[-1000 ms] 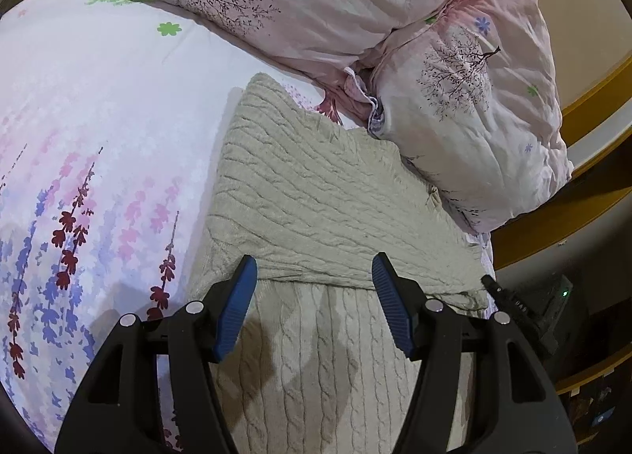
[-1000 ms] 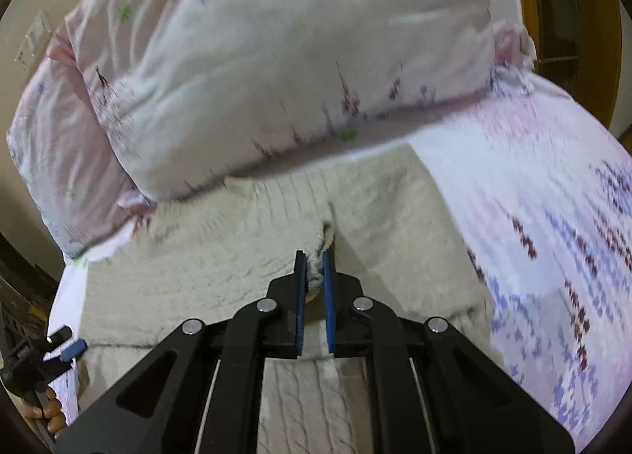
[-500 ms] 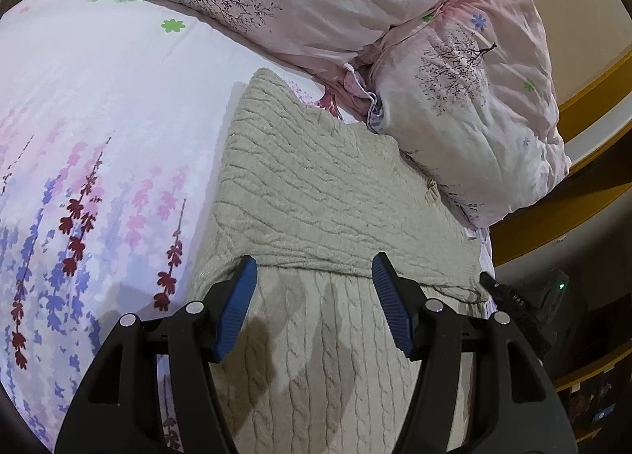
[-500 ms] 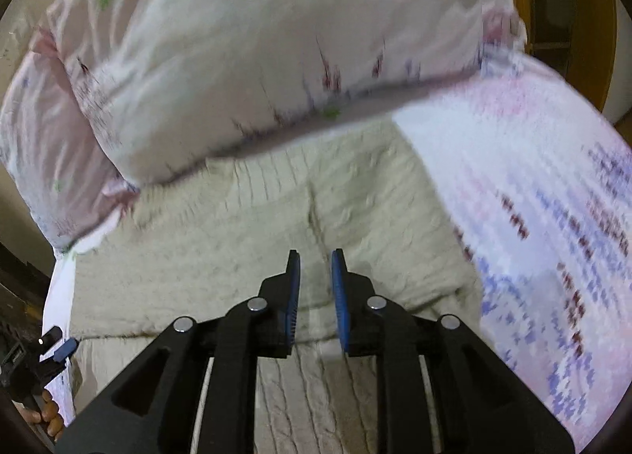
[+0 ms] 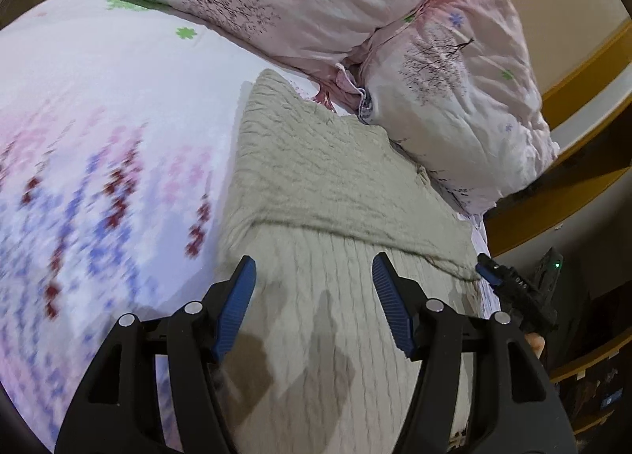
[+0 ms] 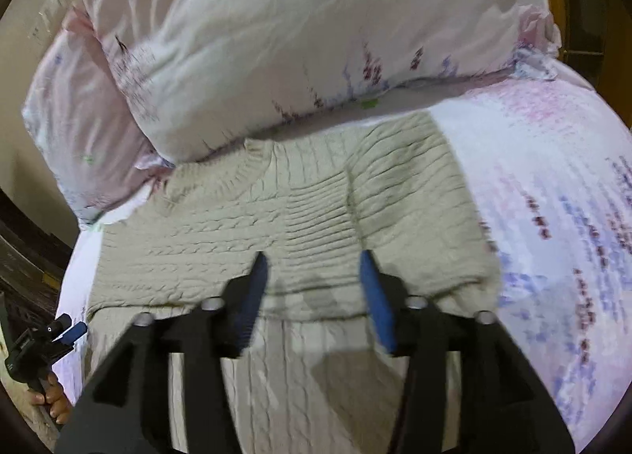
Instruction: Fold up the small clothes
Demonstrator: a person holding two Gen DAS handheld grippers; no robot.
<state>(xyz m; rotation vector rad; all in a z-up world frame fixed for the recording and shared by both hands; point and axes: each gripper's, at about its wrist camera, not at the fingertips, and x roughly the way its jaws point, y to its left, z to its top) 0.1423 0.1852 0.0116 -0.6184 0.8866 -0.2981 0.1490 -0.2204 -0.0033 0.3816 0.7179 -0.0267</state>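
A beige cable-knit sweater (image 5: 324, 185) lies flat on the bed, its sleeves folded across the body; it also shows in the right wrist view (image 6: 284, 225). My left gripper (image 5: 314, 272) is open and empty, hovering above the sweater's lower body just below the folded sleeve edge. My right gripper (image 6: 312, 268) is open and empty, above the folded sleeve edge near the sweater's middle. The other gripper shows at the bed's edge in each view, in the left wrist view (image 5: 513, 284) and in the right wrist view (image 6: 47, 339).
Two pink floral pillows (image 5: 454, 70) lie against the sweater's top edge and also show in the right wrist view (image 6: 276, 31). The floral bedsheet (image 5: 98, 161) spreads beside the sweater. A wooden bed frame (image 5: 584, 59) and dark floor lie past the bed's edge.
My right gripper has let go of the sweater's folded fabric and opened wide, pulling back a little. The sleeve now lies flat. My left gripper stayed open and drifted slightly.
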